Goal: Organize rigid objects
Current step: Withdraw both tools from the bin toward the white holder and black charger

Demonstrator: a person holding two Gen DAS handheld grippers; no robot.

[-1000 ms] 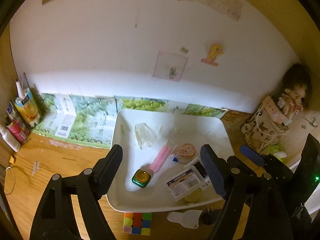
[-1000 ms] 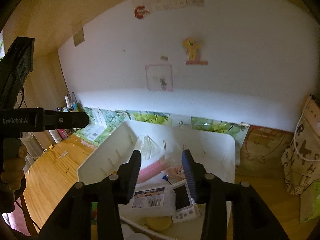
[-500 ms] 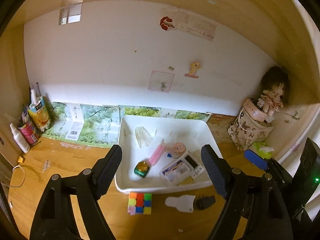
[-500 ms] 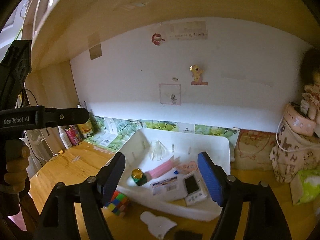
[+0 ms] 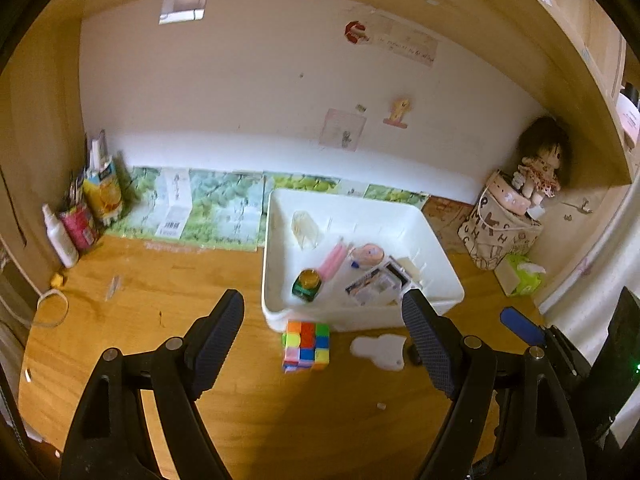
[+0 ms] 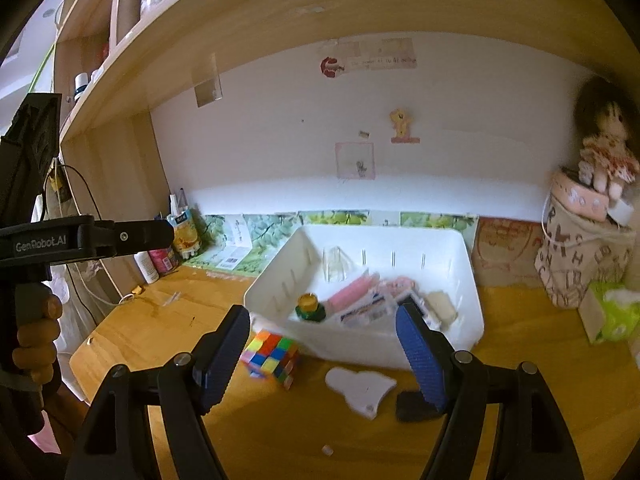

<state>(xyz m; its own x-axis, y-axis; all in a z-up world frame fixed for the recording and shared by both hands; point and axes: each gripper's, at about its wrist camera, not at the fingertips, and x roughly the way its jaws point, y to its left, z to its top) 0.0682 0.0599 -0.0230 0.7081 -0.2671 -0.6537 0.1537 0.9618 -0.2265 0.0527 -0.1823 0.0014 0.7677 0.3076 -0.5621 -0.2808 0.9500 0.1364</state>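
A white bin (image 5: 360,314) (image 6: 372,346) stands on the wooden desk and holds a green jar with a gold lid (image 5: 307,285) (image 6: 310,307), a pink tube (image 5: 334,260), a barcoded box (image 5: 370,286) and a clear cup (image 5: 305,227). In front of it lie a colour cube (image 5: 306,345) (image 6: 272,354), a flat white plastic piece (image 5: 380,351) (image 6: 360,390) and a black adapter (image 6: 412,404). My left gripper (image 5: 323,299) hangs open above the cube. My right gripper (image 6: 322,312) is open too, with nothing between its fingers.
Bottles and a juice carton (image 5: 102,192) crowd the back left corner, with a white cable (image 5: 48,308) near them. A patterned bag (image 5: 500,228) topped by a doll and a green tissue pack (image 5: 520,278) stand at the right. A wooden shelf (image 6: 280,12) overhangs the desk.
Both grippers have drawn back from the bin, so the cube, white piece and adapter now show in front of it. The right jaws have spread much wider than a second ago.
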